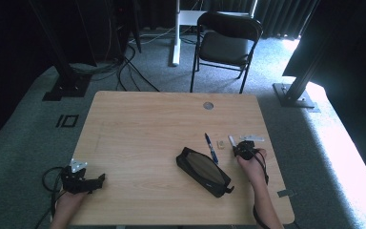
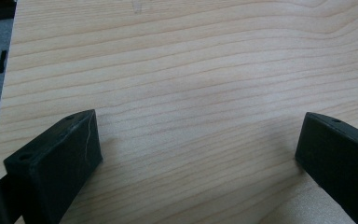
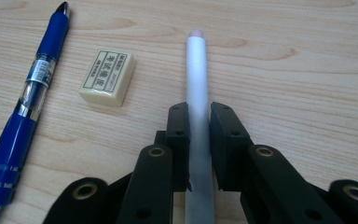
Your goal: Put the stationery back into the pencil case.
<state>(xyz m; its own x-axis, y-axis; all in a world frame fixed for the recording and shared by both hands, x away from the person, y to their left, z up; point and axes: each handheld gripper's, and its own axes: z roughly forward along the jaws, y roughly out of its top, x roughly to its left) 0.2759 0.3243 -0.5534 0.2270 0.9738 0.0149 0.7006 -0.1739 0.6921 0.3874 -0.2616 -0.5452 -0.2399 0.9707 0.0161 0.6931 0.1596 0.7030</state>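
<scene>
Right now the right gripper (image 3: 199, 122) has its two black jaws clamped on a white pen (image 3: 198, 88), which runs straight out between them with its rounded tip pointing away over the table (image 3: 307, 60). From above, that gripper (image 1: 244, 149) sits near the table's right edge, the person's hand wrapped around it. Just beside the white pen lies a small cream eraser (image 3: 107, 77) with printed characters on its label, flat on the wood and clear of the jaws. Beyond the eraser a blue pen (image 3: 25, 109) lies on the wood, roughly alongside the white one. A black pencil case (image 1: 203, 171) rests at a slant near the middle of the table, close to the blue pen's lower end. Well apart, at the table's near left corner, the left gripper (image 2: 196, 154) rests with jaws spread wide over bare wood, nothing between them.
</scene>
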